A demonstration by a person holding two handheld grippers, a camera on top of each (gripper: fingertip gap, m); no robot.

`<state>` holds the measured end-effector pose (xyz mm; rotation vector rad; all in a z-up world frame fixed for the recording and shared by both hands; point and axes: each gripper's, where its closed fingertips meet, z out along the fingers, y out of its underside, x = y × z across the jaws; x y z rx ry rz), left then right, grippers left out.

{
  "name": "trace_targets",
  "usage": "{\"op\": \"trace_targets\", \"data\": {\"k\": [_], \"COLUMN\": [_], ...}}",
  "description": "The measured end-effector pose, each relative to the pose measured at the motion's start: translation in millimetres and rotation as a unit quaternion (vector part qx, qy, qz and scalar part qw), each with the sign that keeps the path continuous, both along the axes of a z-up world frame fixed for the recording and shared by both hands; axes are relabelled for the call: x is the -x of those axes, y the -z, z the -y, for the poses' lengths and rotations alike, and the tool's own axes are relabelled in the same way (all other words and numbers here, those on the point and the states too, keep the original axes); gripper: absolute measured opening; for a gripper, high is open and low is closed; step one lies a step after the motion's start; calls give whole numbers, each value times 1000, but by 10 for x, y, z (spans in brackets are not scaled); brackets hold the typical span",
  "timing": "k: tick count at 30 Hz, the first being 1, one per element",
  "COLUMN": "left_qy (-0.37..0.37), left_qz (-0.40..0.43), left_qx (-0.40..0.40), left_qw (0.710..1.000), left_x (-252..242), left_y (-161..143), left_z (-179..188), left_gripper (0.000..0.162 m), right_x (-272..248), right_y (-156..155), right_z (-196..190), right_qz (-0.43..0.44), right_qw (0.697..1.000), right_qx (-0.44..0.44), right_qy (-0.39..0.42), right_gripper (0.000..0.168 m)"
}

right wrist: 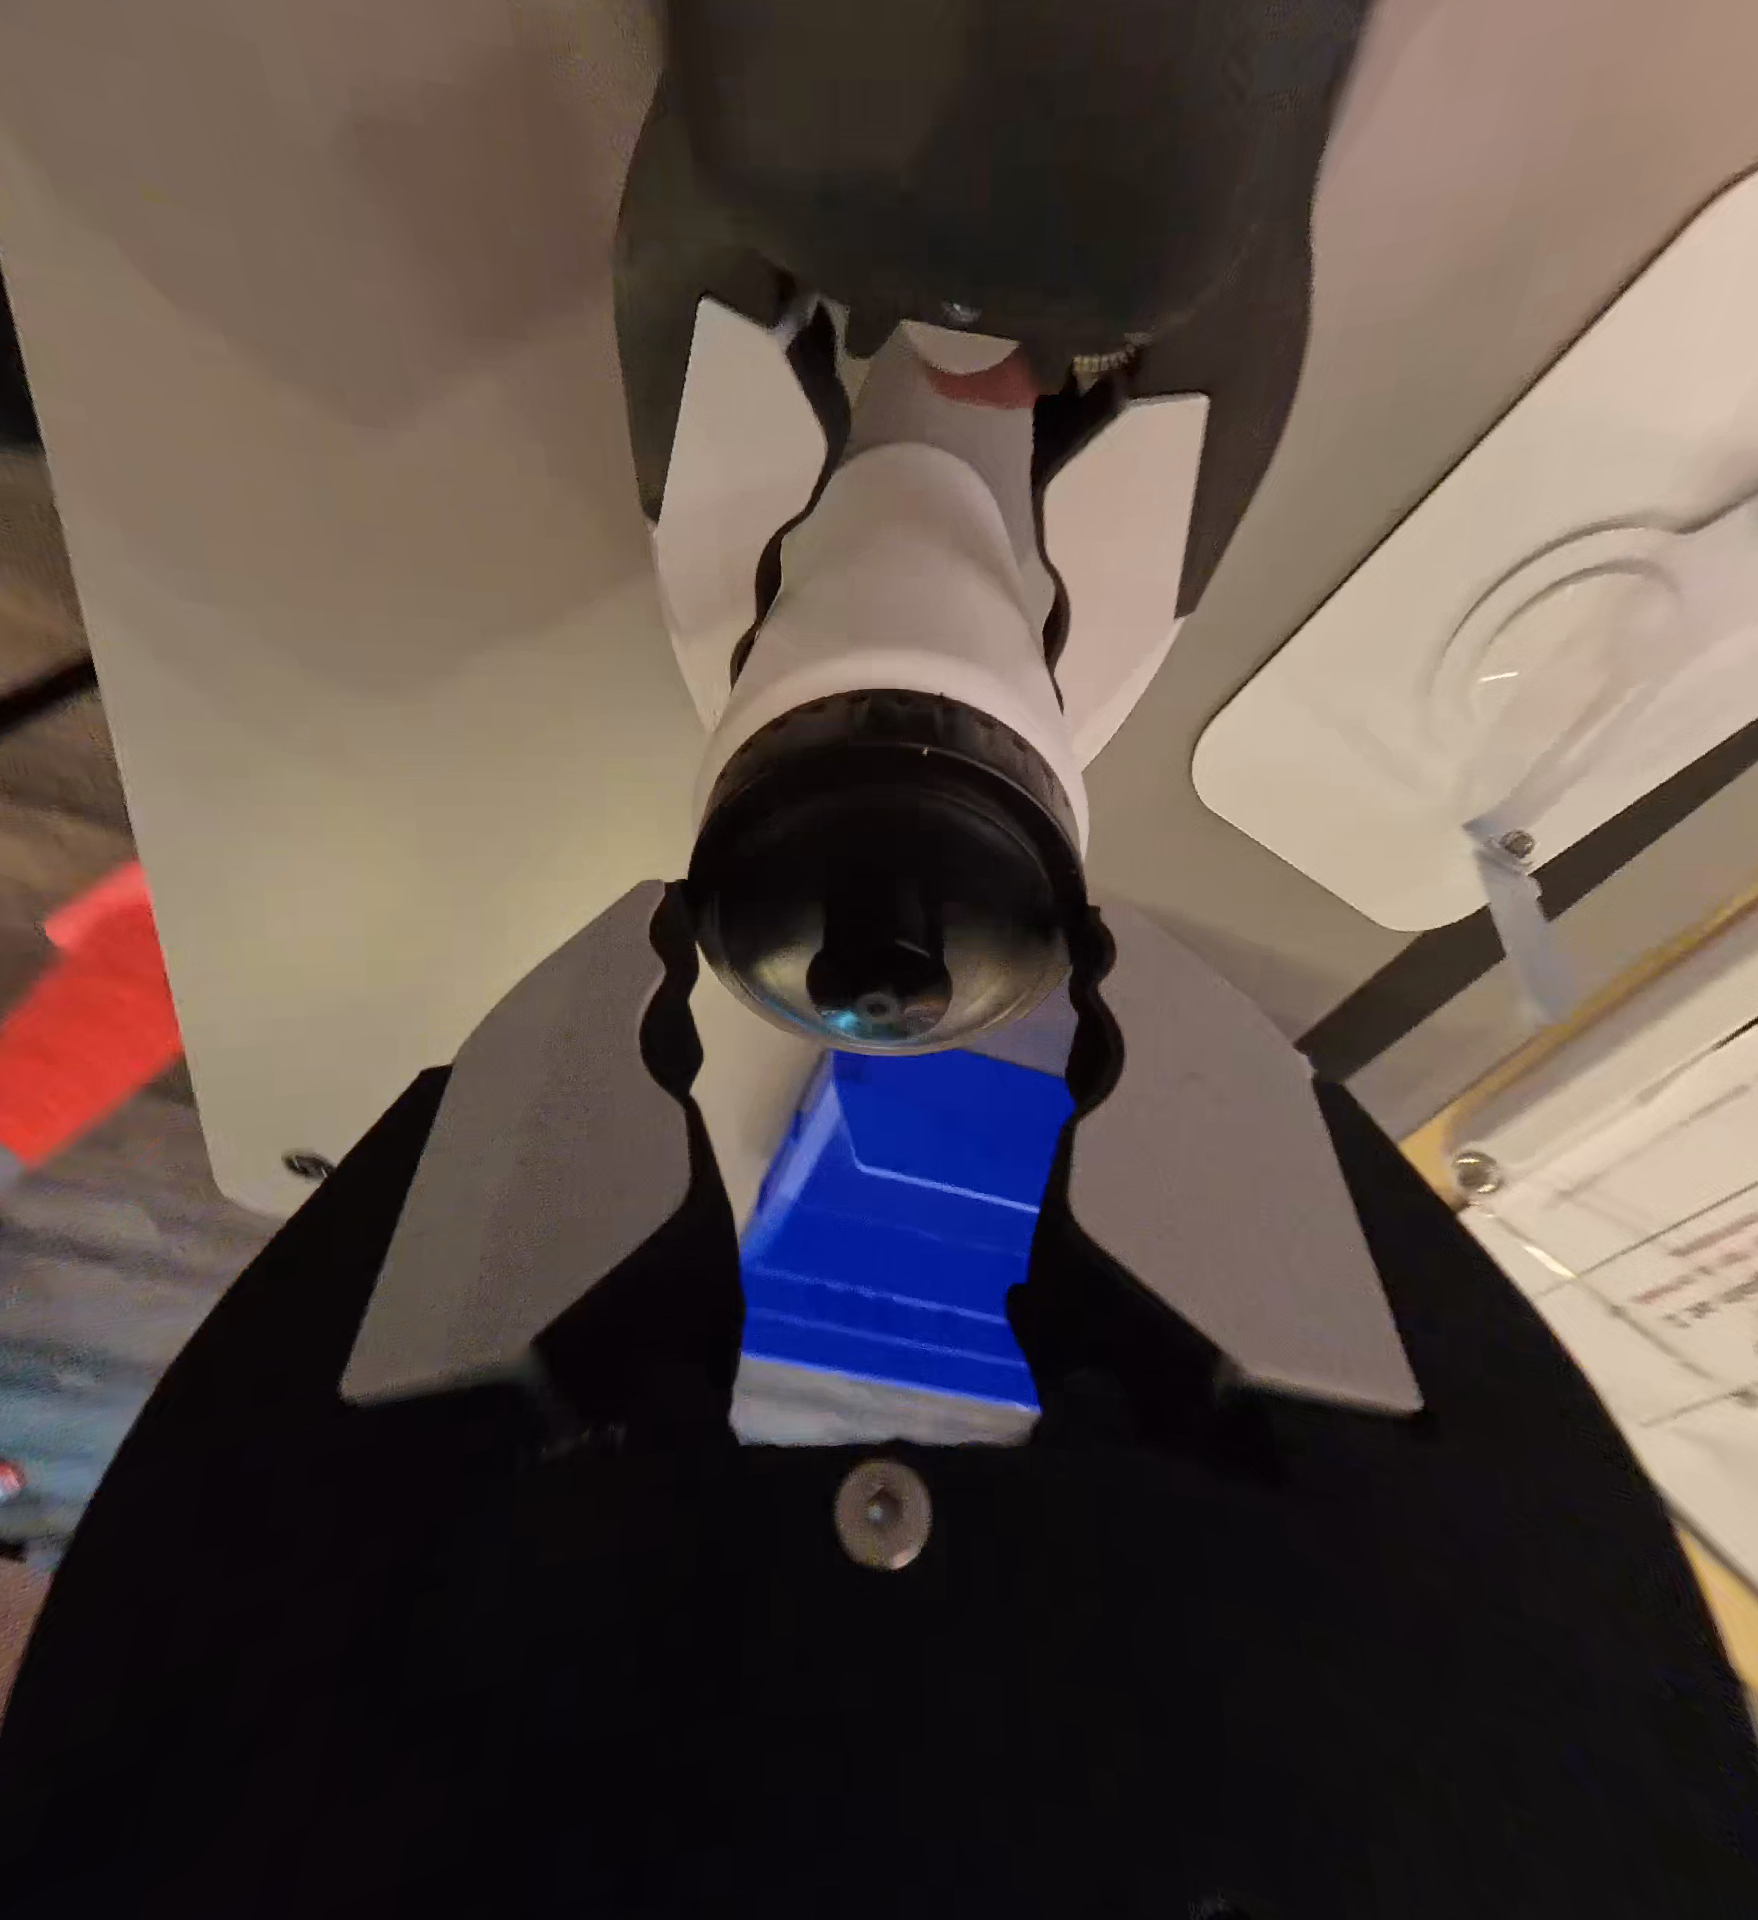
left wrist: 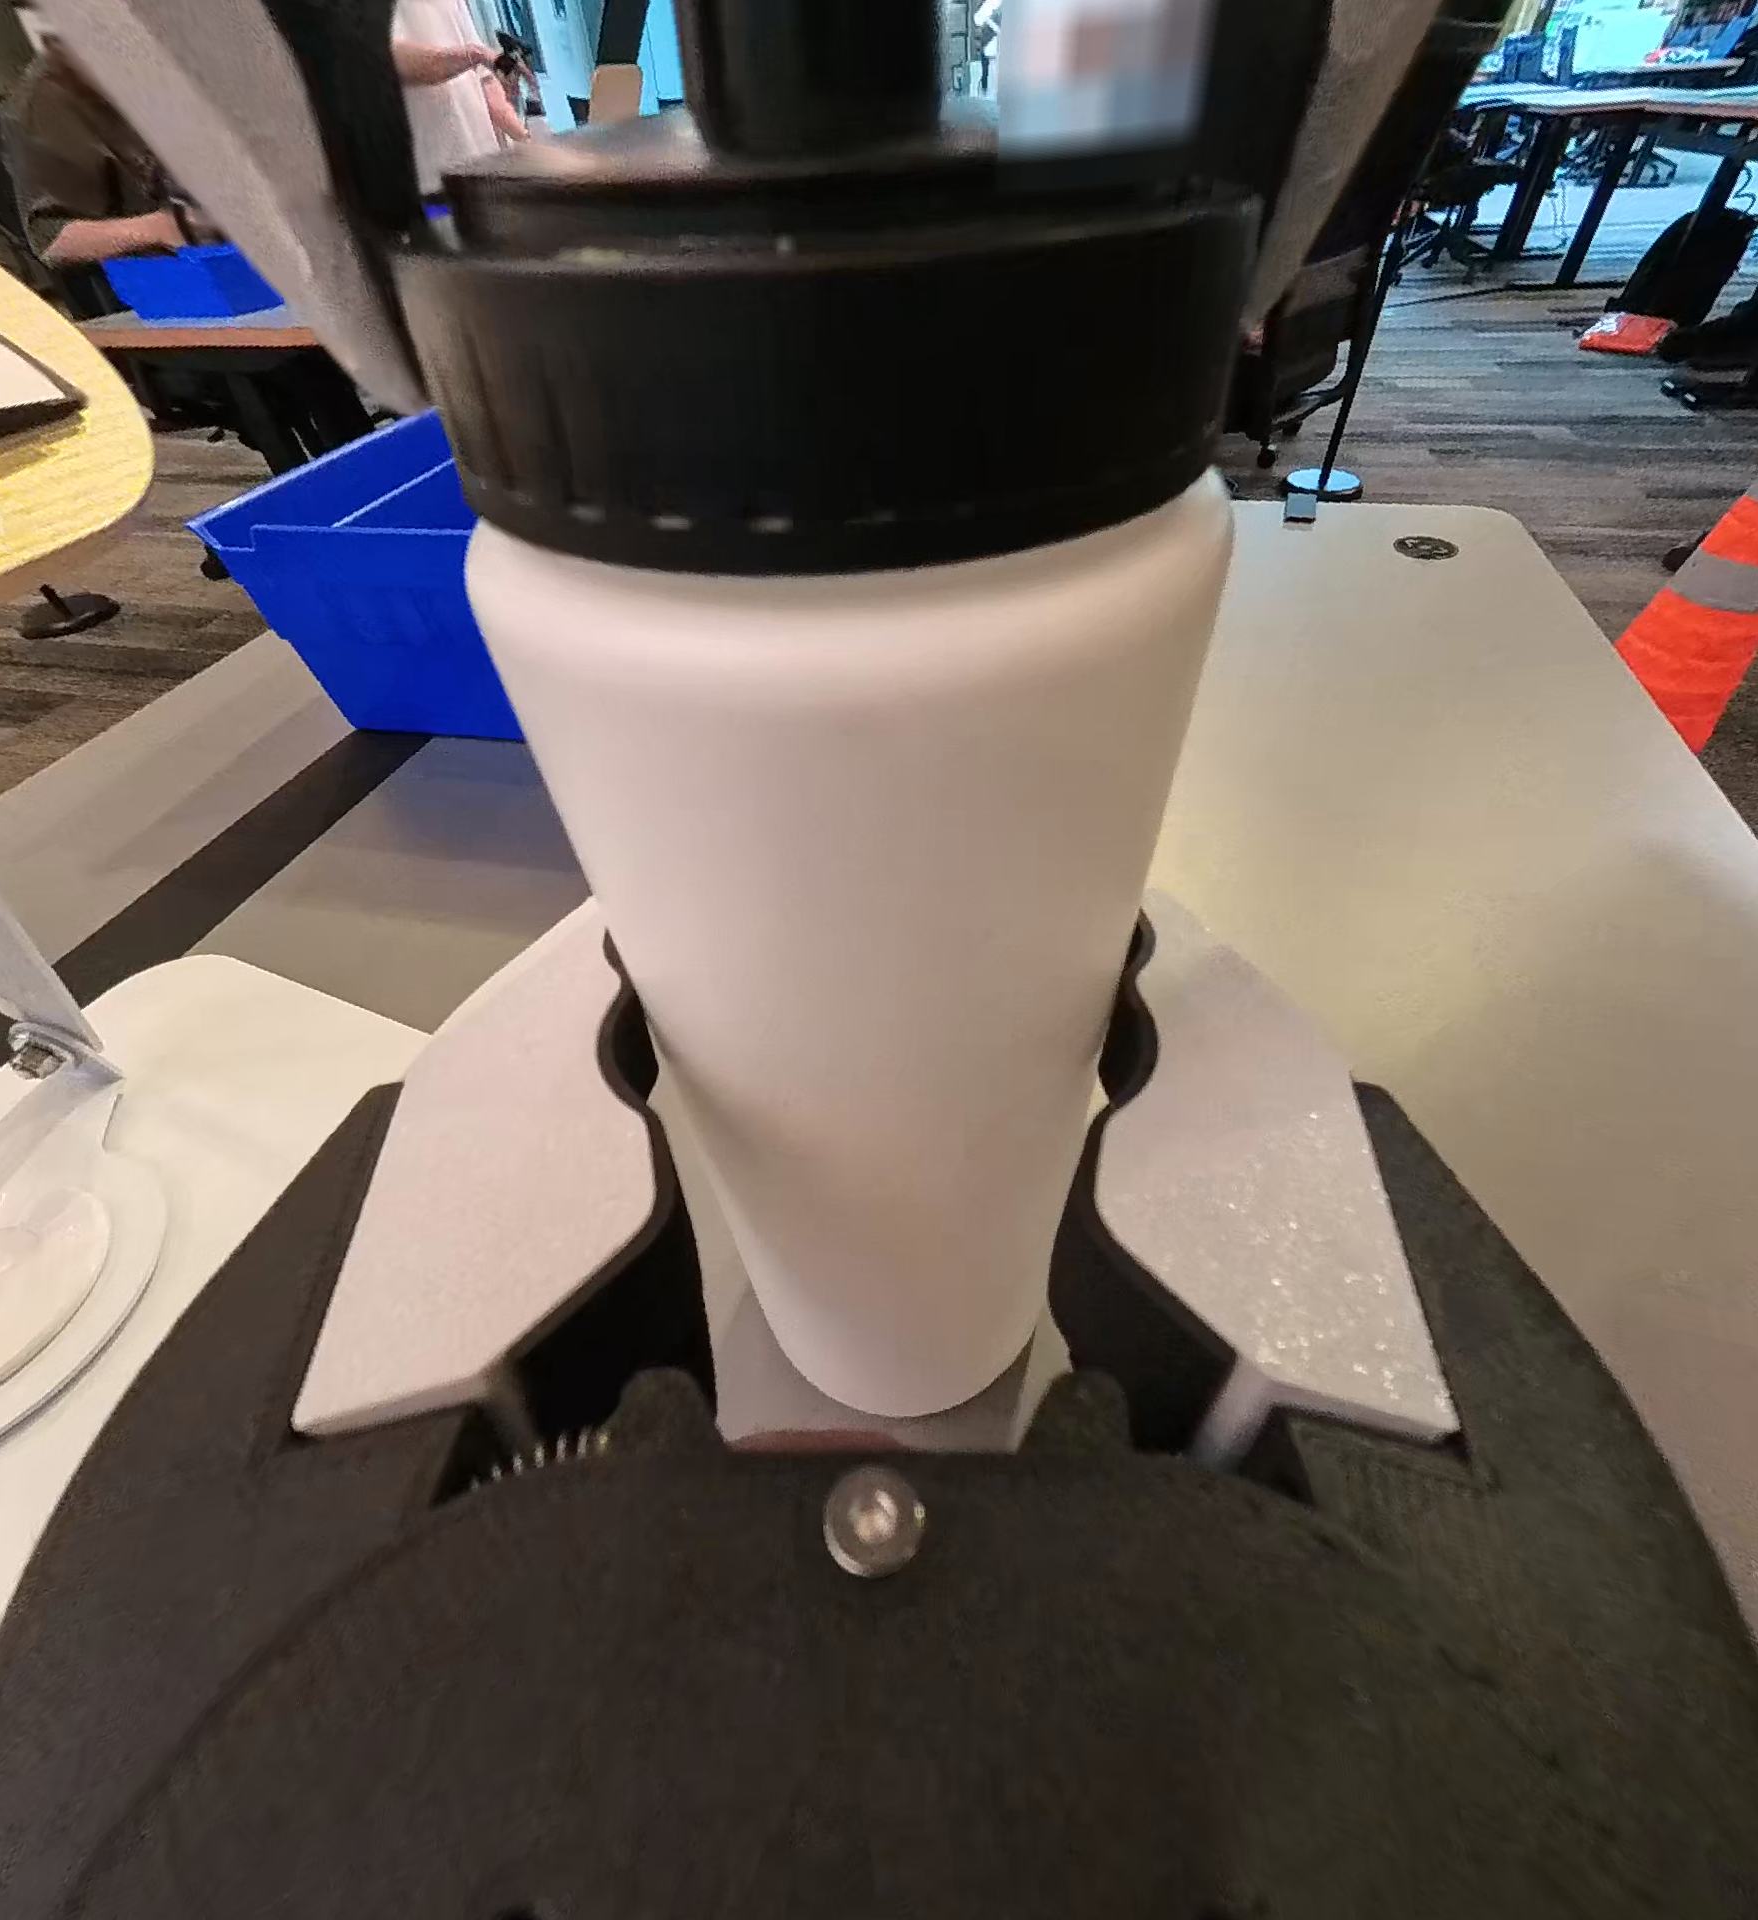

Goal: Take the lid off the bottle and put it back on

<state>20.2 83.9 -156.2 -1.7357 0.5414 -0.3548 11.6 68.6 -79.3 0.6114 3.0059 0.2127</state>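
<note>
A white bottle (left wrist: 854, 831) stands upright over the white table (left wrist: 1426, 831), with its black ribbed lid (left wrist: 823, 395) sitting on its neck. My left gripper (left wrist: 875, 997) is shut on the lower body of the bottle. My right gripper (right wrist: 880, 966) comes from above with its fingertips pressed on both sides of the lid (right wrist: 880, 831), shut on it. Its grey fingers (left wrist: 324, 260) flank the lid in the left wrist view. The right wrist view looks down on the lid's domed top and shows the left gripper (right wrist: 906, 540) clasping the bottle (right wrist: 906, 582) farther off.
A blue bin (left wrist: 366, 603) sits beyond the table's far left edge. An orange traffic cone (left wrist: 1748, 582) leans at the right. A white stand base (left wrist: 23, 1247) lies on the table at the left, with a wooden tabletop (left wrist: 44, 478) behind it. People and desks are in the background.
</note>
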Motion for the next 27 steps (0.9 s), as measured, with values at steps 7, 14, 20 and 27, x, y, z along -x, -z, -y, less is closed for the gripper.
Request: {"op": "trace_targets", "data": {"k": [7, 14, 20, 27], "left_qy": [1, -6, -9, -6], "left_qz": [-1, -1, -1, 0], "left_qx": [0, 0, 0, -2], "left_qw": [1000, 1000, 1000, 1000], "left_x": [0, 0, 2, -2], "left_y": [1, 0, 1, -1], "left_z": [-2, -6, -3, -4], "left_gripper": [86, 86, 86, 85], "right_x": [62, -25, 24, -2], "right_y": [-13, 17, 39, 40], "right_z": [35, 83, 73, 45], "right_qz": [2, -63, -80, -36], "right_qw": [998, 944, 935, 991], "right_qx": [-45, 63, 87, 44], "right_qy": [49, 318, 334, 118], "right_gripper": [78, 81, 73, 72]}}
